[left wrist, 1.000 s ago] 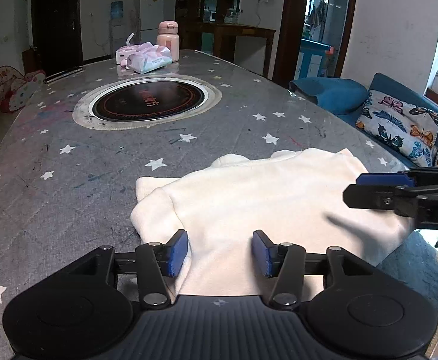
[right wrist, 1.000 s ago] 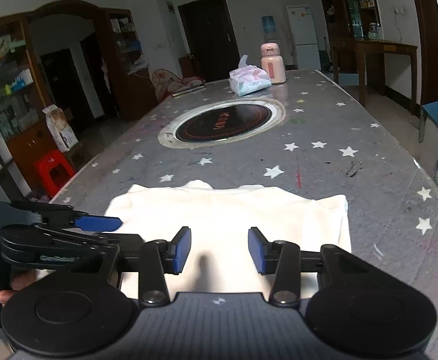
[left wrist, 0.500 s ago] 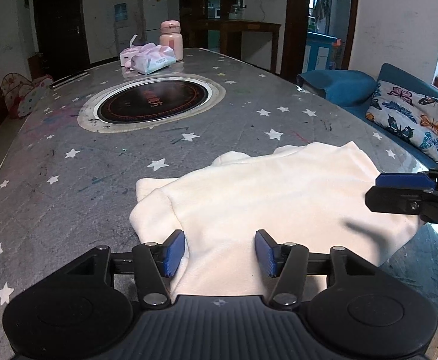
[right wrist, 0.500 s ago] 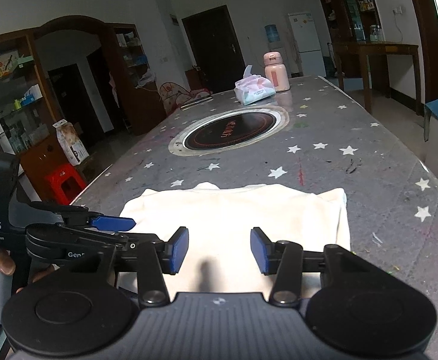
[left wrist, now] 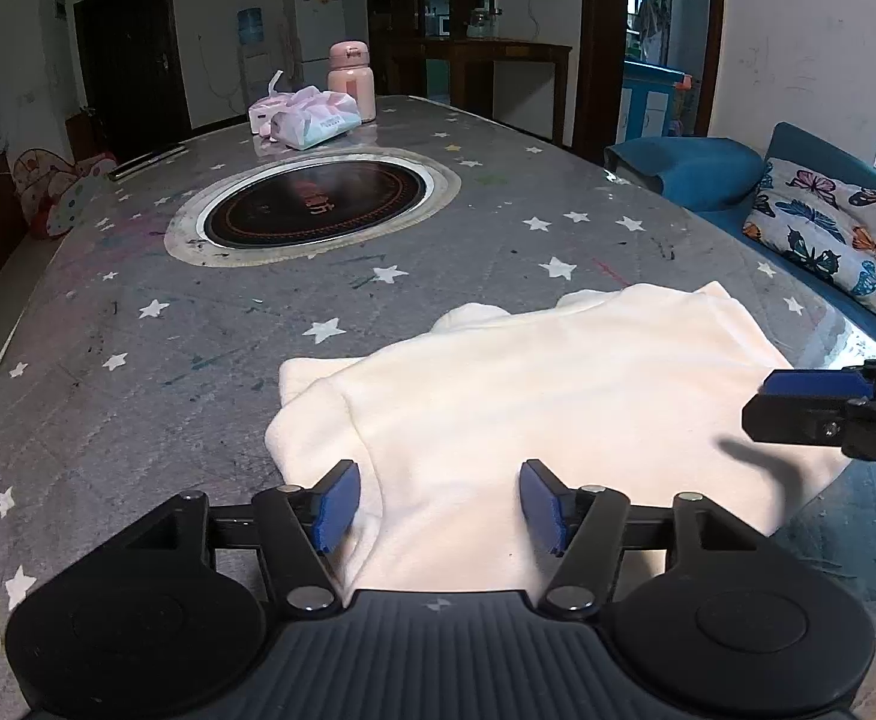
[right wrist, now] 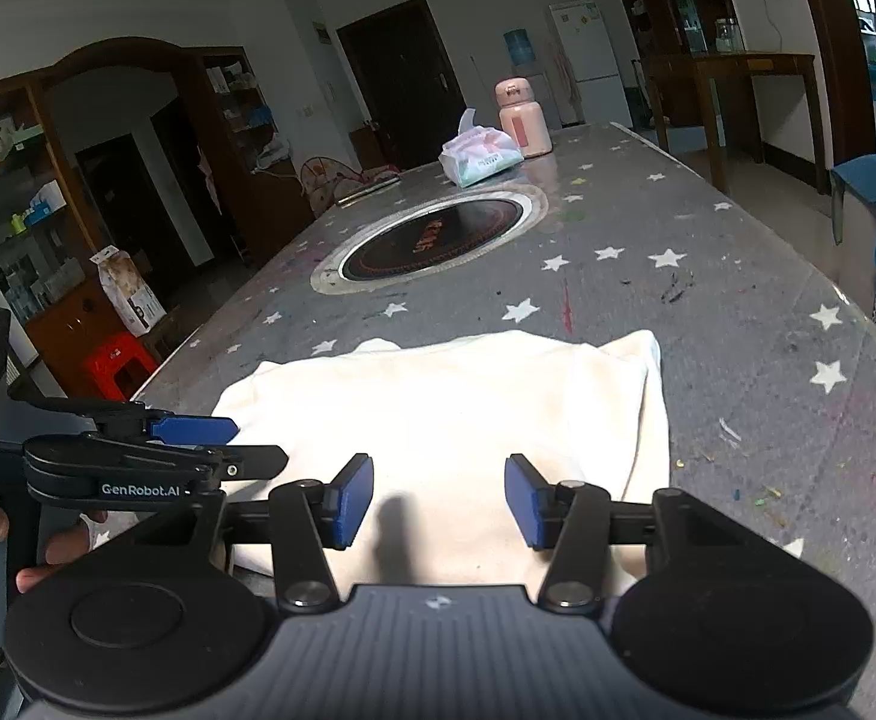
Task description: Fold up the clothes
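Observation:
A cream white garment (left wrist: 558, 396) lies folded flat on the grey star-patterned table (left wrist: 198, 348); it also shows in the right wrist view (right wrist: 450, 408). My left gripper (left wrist: 438, 501) is open and empty, hovering above the garment's near left edge. My right gripper (right wrist: 438, 501) is open and empty above the garment's near edge. The right gripper shows side-on at the right of the left wrist view (left wrist: 822, 402). The left gripper shows at the left of the right wrist view (right wrist: 186, 438).
A round black induction plate (left wrist: 312, 204) is set in the table's middle. A tissue pack (left wrist: 312, 117) and a pink bottle (left wrist: 351, 78) stand at the far end. A blue sofa with a butterfly cushion (left wrist: 828, 228) is to the right. A red stool (right wrist: 117, 360) stands on the floor at left.
Both grippers have drawn back and up a little from the garment. The right gripper has slid to the right in the left wrist view. The garment has not moved.

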Motion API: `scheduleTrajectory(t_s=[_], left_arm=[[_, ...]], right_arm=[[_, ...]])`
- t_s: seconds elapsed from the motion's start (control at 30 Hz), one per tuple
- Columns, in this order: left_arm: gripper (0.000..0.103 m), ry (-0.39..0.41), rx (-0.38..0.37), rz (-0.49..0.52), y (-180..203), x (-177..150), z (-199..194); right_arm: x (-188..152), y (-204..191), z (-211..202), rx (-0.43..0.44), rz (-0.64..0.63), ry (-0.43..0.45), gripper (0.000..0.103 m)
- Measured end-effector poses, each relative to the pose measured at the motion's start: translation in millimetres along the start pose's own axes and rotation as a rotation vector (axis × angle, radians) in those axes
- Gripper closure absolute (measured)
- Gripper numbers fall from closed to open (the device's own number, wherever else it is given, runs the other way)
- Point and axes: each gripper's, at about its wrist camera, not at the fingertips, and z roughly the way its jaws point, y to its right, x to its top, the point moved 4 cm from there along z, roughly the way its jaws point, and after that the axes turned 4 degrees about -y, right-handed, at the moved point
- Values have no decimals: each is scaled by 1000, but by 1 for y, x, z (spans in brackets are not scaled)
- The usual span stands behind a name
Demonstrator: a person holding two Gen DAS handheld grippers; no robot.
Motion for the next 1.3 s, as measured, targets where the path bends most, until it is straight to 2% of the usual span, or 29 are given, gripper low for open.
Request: scheduleTrajectory(t_s=[0.47, 0.7, 0.77, 0.9, 1.13, 1.3], left_arm=[[38, 13, 25, -6, 1, -3, -9], [37, 29, 24, -46, -5, -5, -15], [32, 31, 19, -68, -7, -5, -16], [31, 42, 10, -82, -9, -4, -22], [23, 76, 9, -90, -14, -7, -35], [11, 105, 8, -98, -19, -8, -45]], right_arm=[[-1, -2, -3, 1, -5, 11, 53], [-2, 0, 0, -11, -22, -8, 52], [-2, -2, -1, -16, -31, -9, 52], [-4, -2, -1, -30, -47, -22, 52], [-7, -4, -2, -50, -89, -51, 52], [-3, -10, -2, -65, -137, -79, 51]])
